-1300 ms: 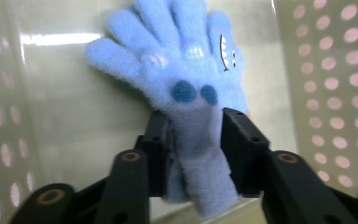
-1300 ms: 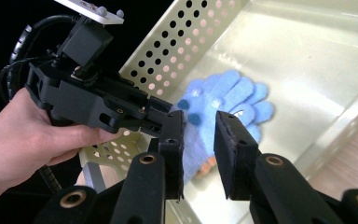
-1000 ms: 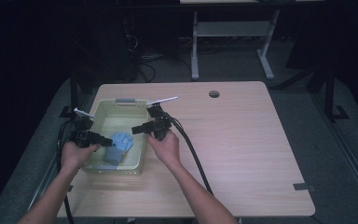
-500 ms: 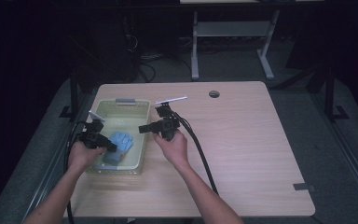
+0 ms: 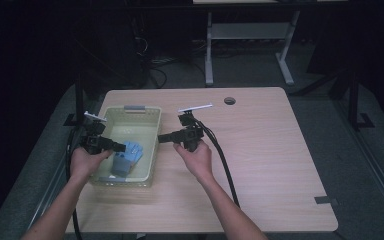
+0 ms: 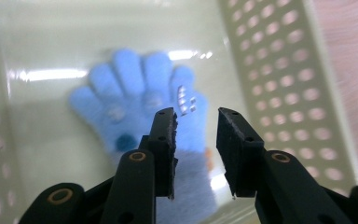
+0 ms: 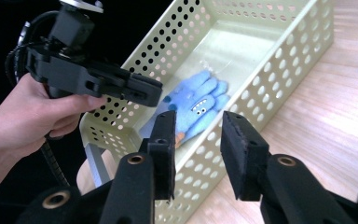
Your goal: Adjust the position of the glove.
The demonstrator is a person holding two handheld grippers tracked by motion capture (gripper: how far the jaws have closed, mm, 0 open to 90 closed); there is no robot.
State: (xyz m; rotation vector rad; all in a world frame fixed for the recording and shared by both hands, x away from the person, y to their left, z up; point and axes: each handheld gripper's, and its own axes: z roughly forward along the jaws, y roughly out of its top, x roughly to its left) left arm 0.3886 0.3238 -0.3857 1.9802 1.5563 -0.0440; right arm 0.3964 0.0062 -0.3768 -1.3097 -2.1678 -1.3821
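A pale yellow perforated basket (image 5: 147, 126) stands on the left of the wooden table (image 5: 270, 165). A blue knitted glove (image 5: 130, 154) lies flat on its floor, fingers spread (image 6: 135, 100), and has small eyes on it (image 7: 196, 105). My left gripper (image 5: 119, 146) hangs open just above the glove's cuff end (image 6: 196, 128), holding nothing. My right gripper (image 5: 163, 137) is open and empty at the basket's right wall, pointing left at the glove (image 7: 198, 130). In the right gripper view, the left gripper (image 7: 98, 79) is held by a hand over the basket's far wall.
The basket's perforated walls (image 6: 279, 70) close in on both sides of the glove. A round hole (image 5: 229, 100) is in the table's far edge. A black cable (image 5: 222, 160) trails across the table from the right gripper. Another table's legs (image 5: 209, 47) stand behind.
My right gripper has drawn back to the right, from over the basket to its right wall. The left gripper and the glove have barely moved.
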